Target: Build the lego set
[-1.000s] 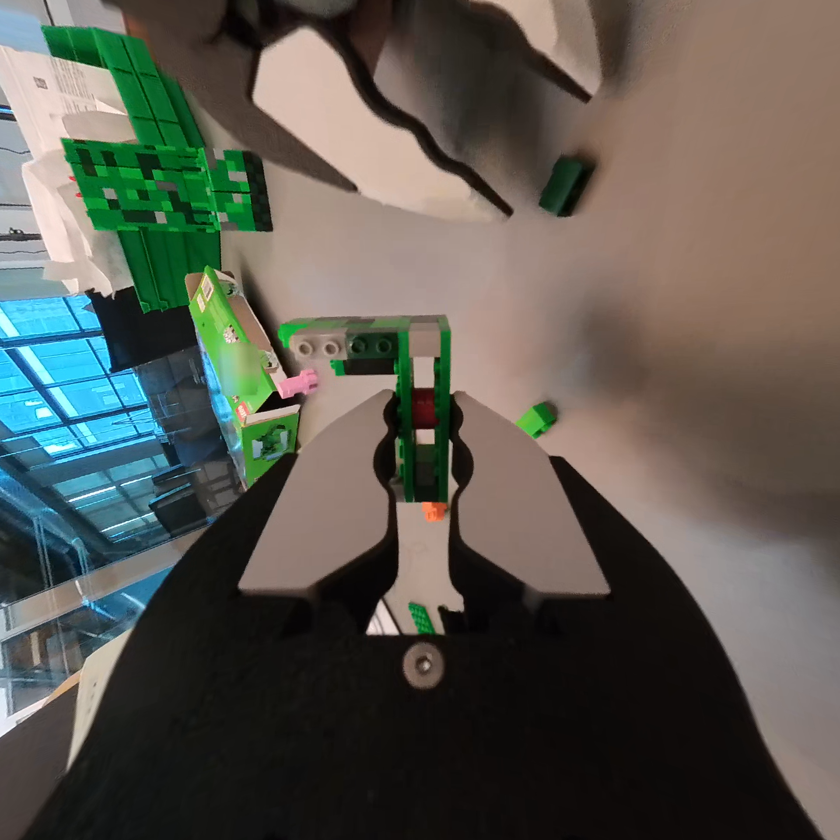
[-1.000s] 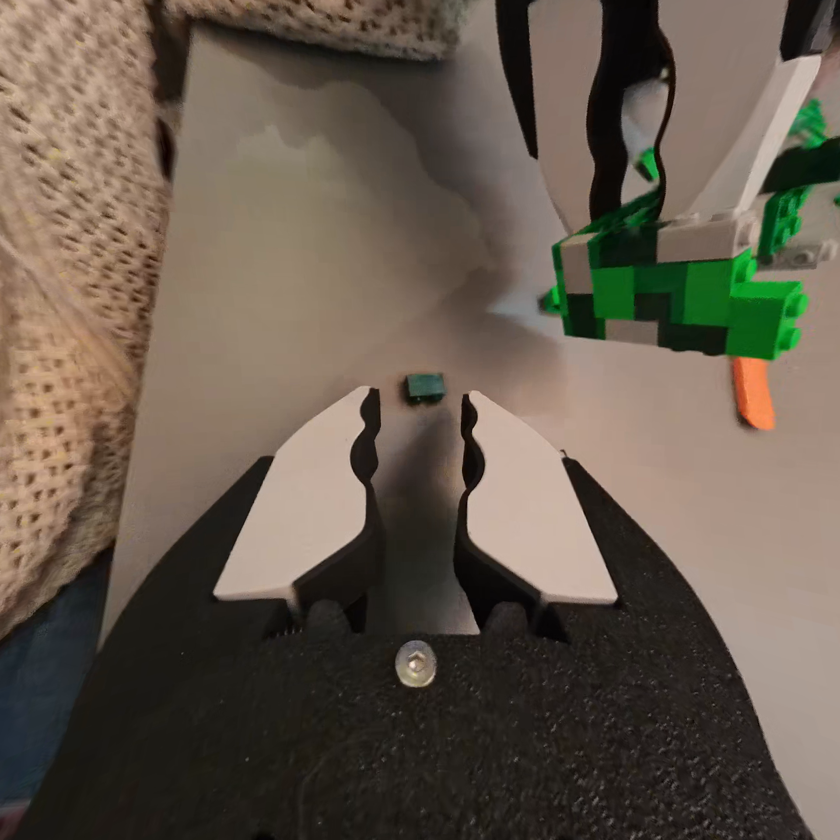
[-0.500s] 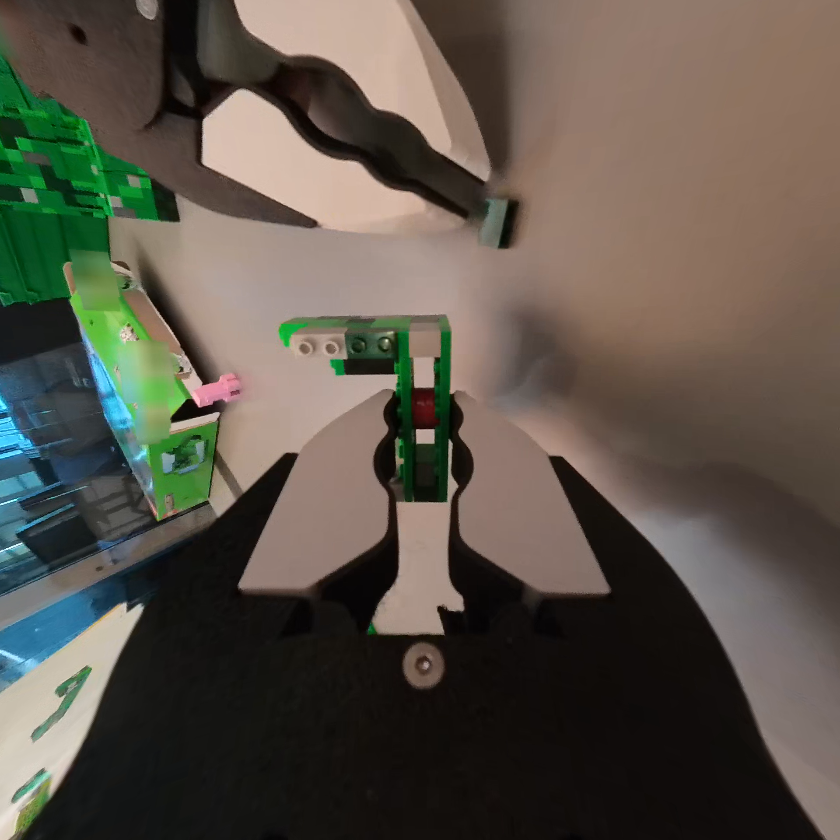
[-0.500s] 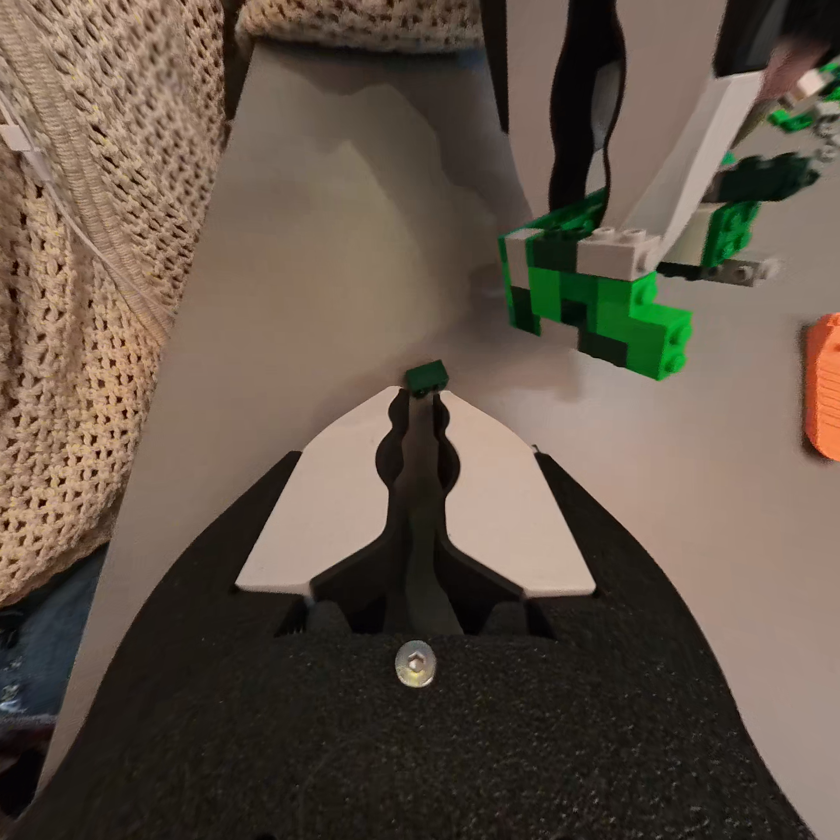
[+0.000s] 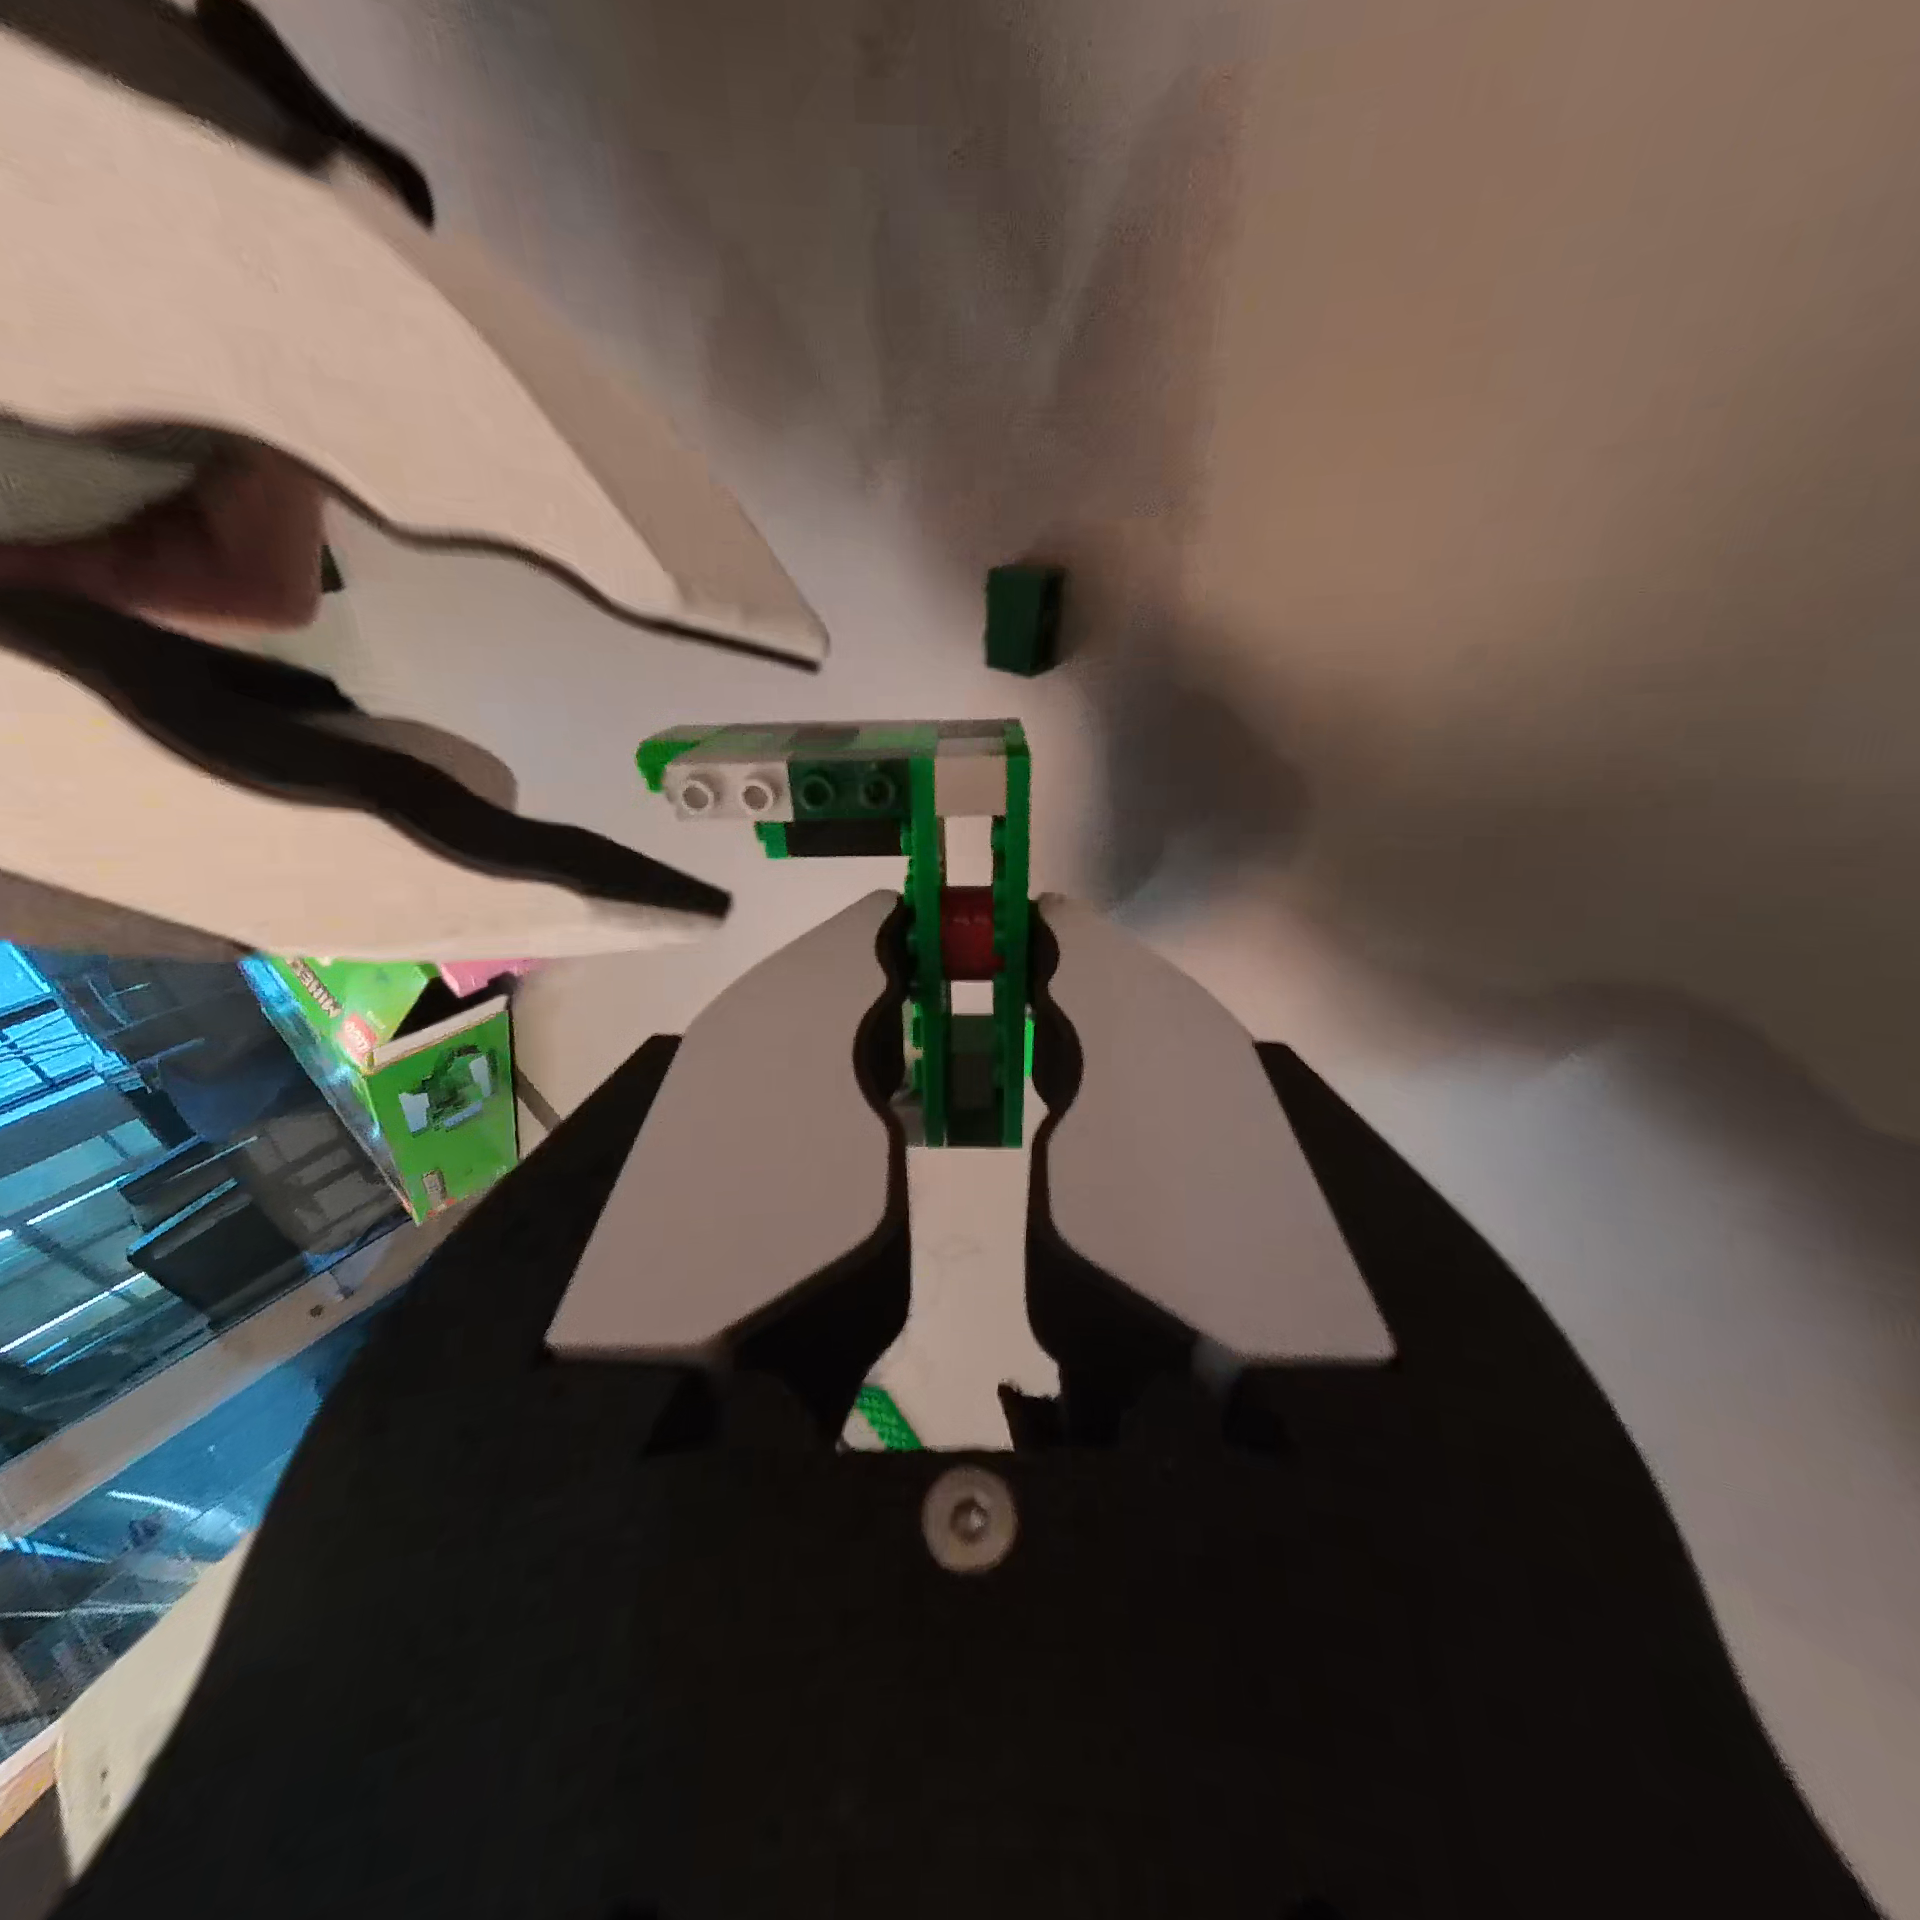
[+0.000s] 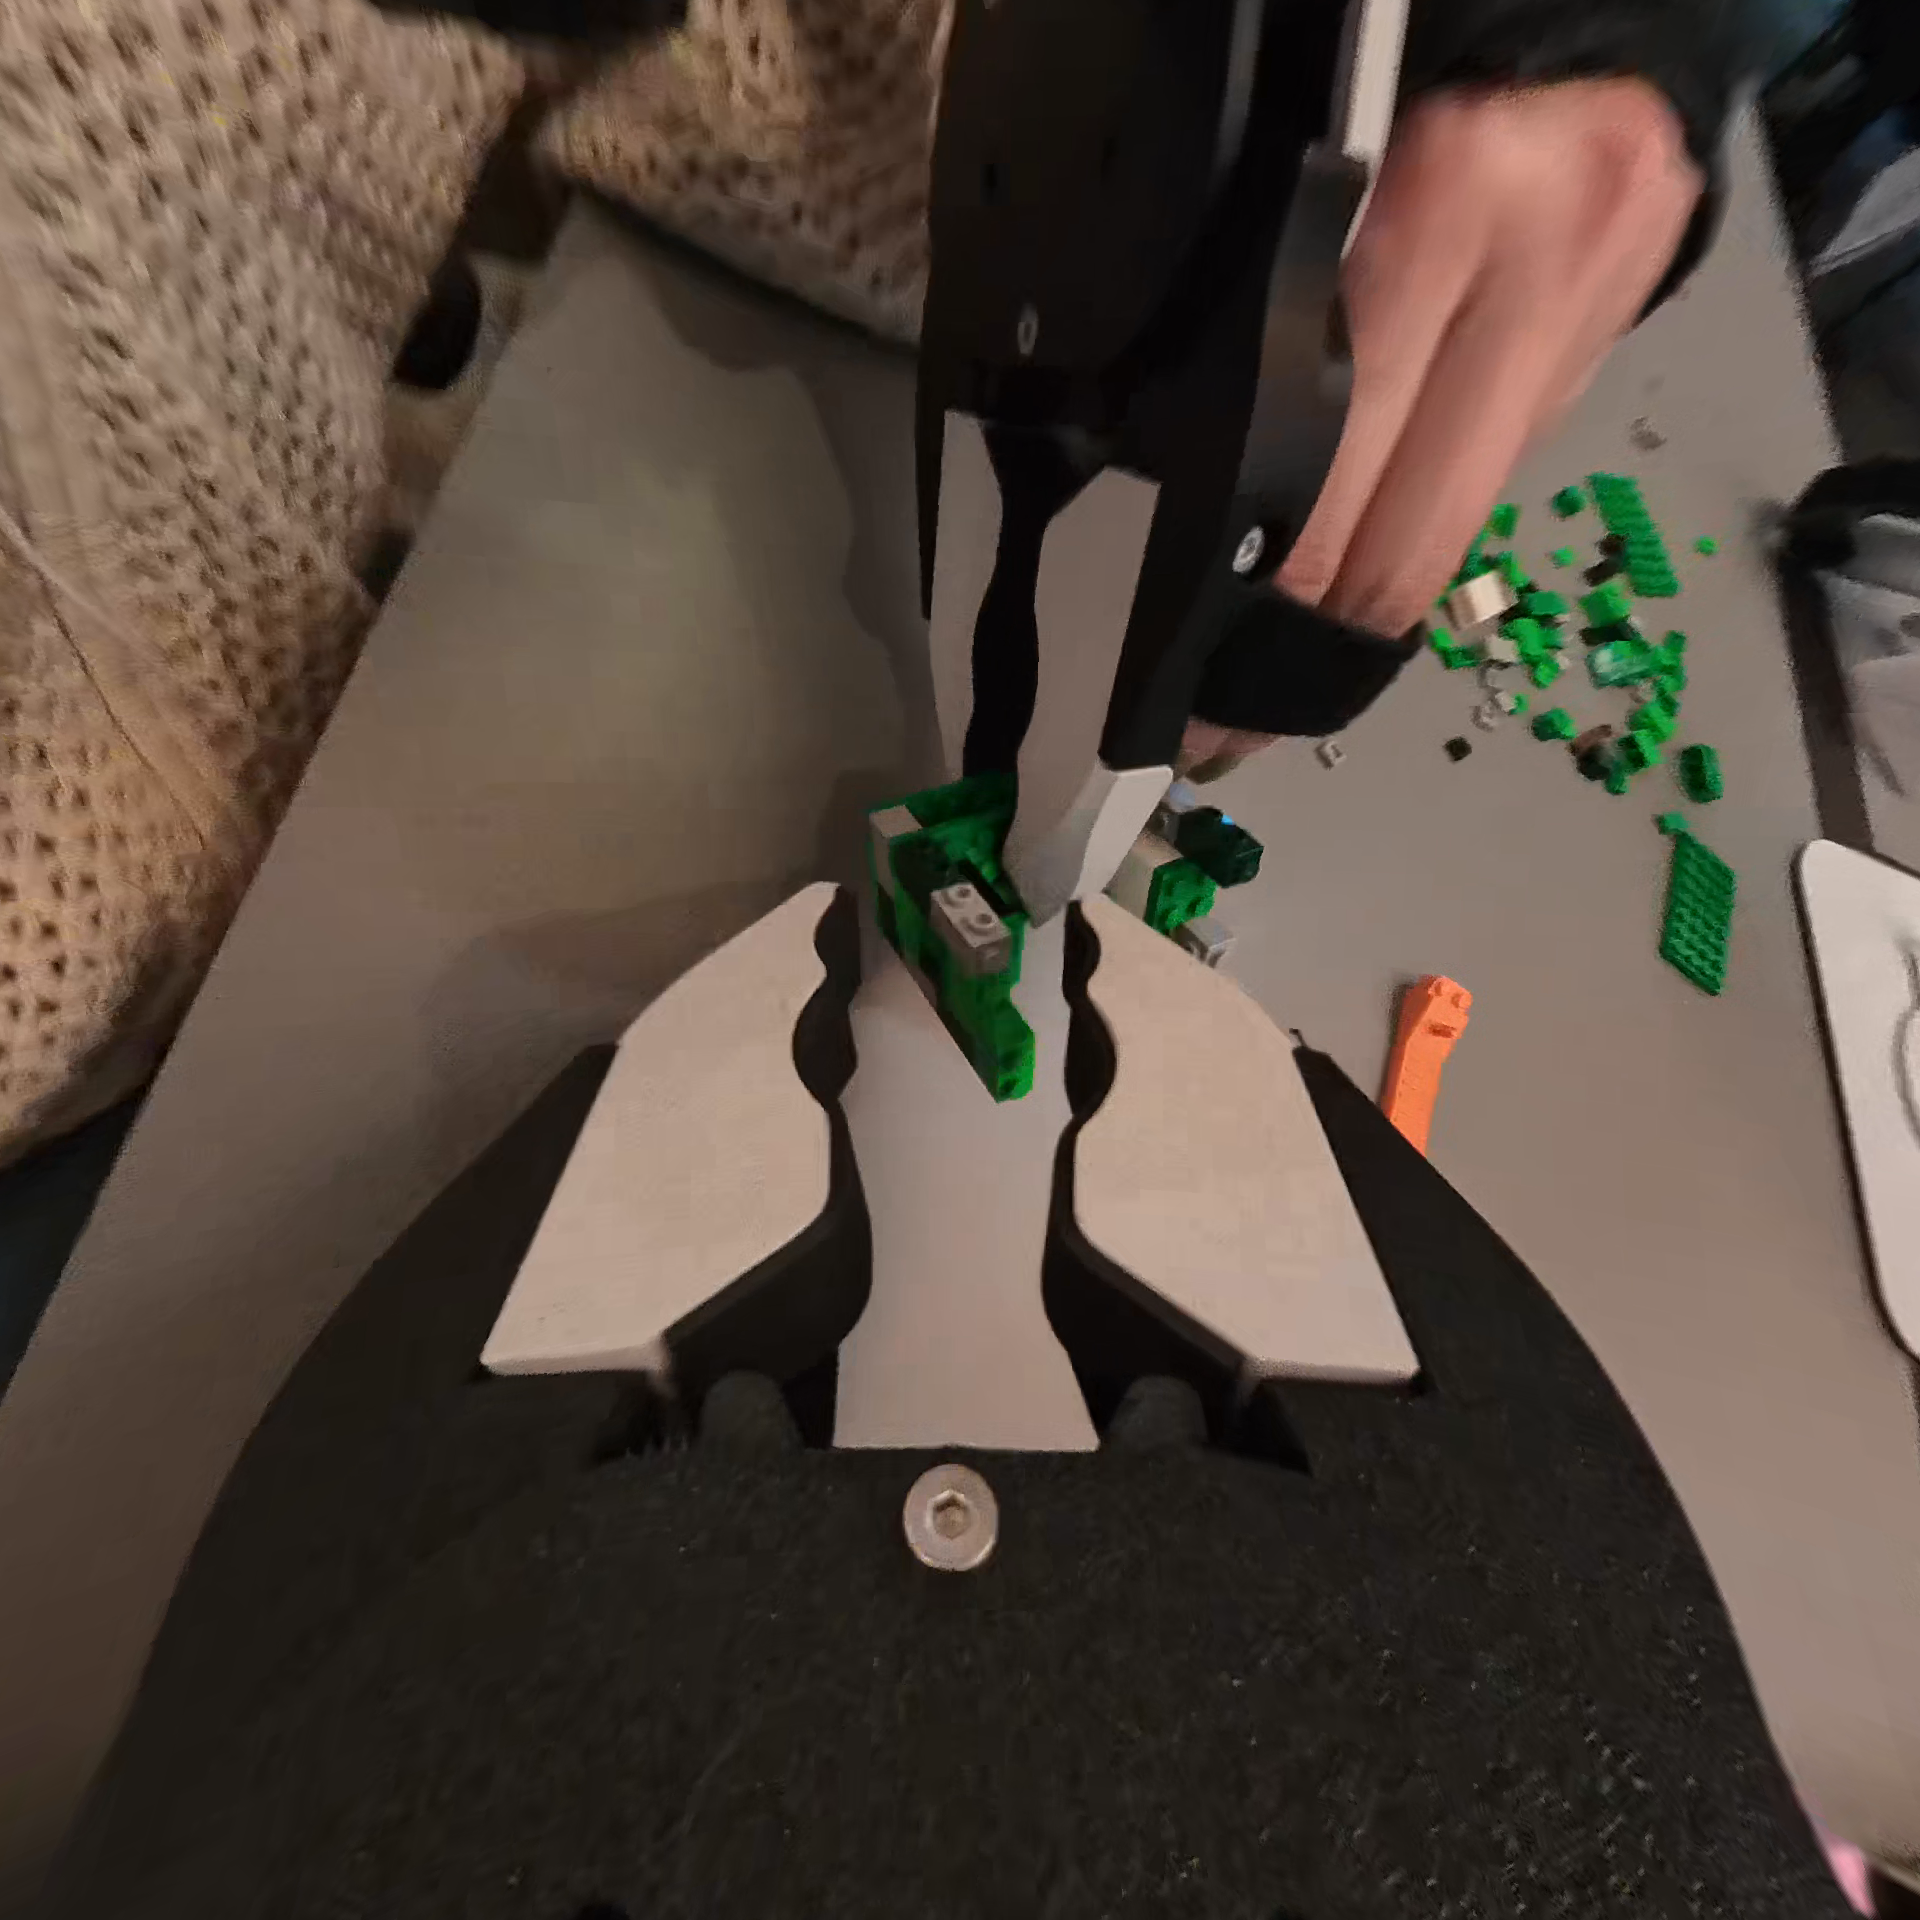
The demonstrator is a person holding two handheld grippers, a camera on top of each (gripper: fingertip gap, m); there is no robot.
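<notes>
My left gripper [image 5: 966,914] is shut on a green, grey and black lego assembly [image 5: 831,790] with a red piece inside, and holds it above the grey table [image 5: 1455,520]. The right wrist view also shows this assembly [image 6: 935,914], hanging from the left gripper's fingers [image 6: 1070,831]. My right gripper [image 6: 956,904] is open and grips nothing, its fingertips on either side of the assembly without pressing it. In the left wrist view the right gripper [image 5: 764,779] comes in from the upper left. A small dark green brick [image 5: 1023,620] lies loose on the table just past its tips.
A pile of loose green bricks [image 6: 1579,644], a green plate [image 6: 1699,904] and an orange brick separator [image 6: 1423,1049] lie to the right. A green box [image 5: 436,1091] stands at the left. A knit sleeve [image 6: 156,520] runs along the table's left edge. There is about 5 cm between the tips of the two grippers. From the right gripper's tips to the small dark green brick [image 5: 1023,620] is close to 4 cm.
My right gripper shut on the dark green brick and lifted it, then opened; the brick left the grasp and lies on the table. The right gripper moved up to the assembly. The left grasp is unchanged.
</notes>
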